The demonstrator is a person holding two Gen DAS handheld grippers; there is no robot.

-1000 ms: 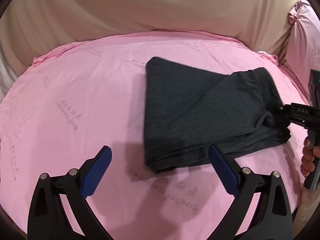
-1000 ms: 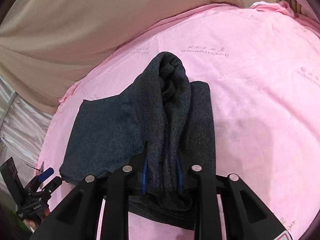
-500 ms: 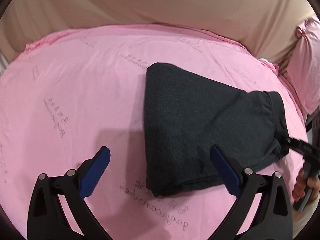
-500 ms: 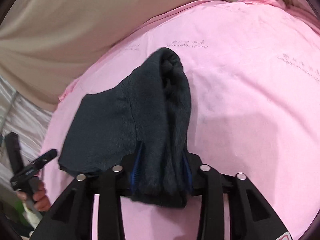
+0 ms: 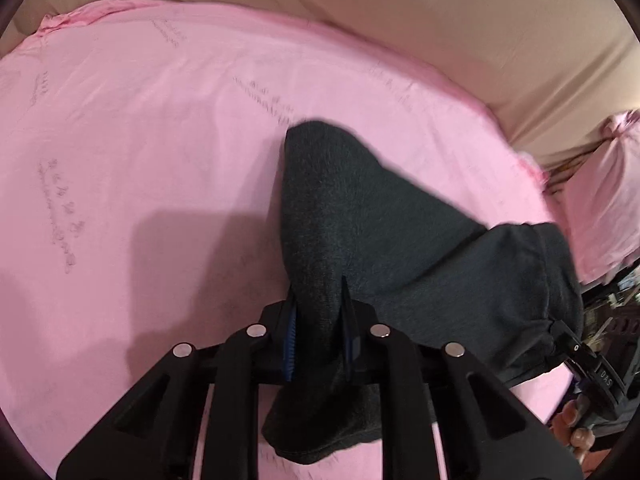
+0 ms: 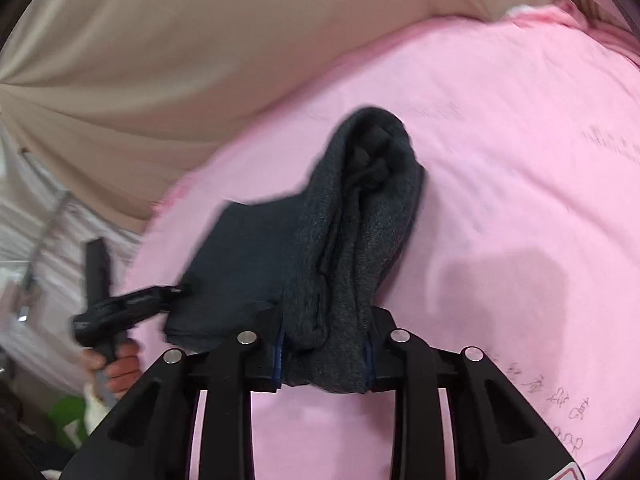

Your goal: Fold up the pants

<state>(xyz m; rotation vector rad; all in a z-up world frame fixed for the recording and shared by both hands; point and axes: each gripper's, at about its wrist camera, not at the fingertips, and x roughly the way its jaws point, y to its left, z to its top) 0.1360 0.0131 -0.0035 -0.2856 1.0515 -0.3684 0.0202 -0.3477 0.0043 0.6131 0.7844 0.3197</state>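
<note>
The dark grey pants [image 5: 380, 232] are folded into a thick stack and are raised at their near edge off the pink sheet [image 5: 140, 128]. My left gripper [image 5: 318, 332] is shut on the stack's near left corner, with cloth bunched between the blue pads. My right gripper [image 6: 324, 354] is shut on the bunched waist end of the pants [image 6: 352, 240]. In the left wrist view the right gripper [image 5: 576, 352] grips the far right end. In the right wrist view the left gripper [image 6: 128, 304] grips the far left corner.
The pink sheet [image 6: 520, 160] covers the bed. A beige cloth [image 5: 400, 8] hangs behind it, also in the right wrist view [image 6: 160, 60]. A pink pillow [image 5: 608, 200] lies at the right edge. Clutter shows beyond the bed's right side [image 5: 616, 320].
My left gripper was open in front of the stack; it has moved in and shut on the near corner. Both grippers have lifted the pants' near edge off the sheet.
</note>
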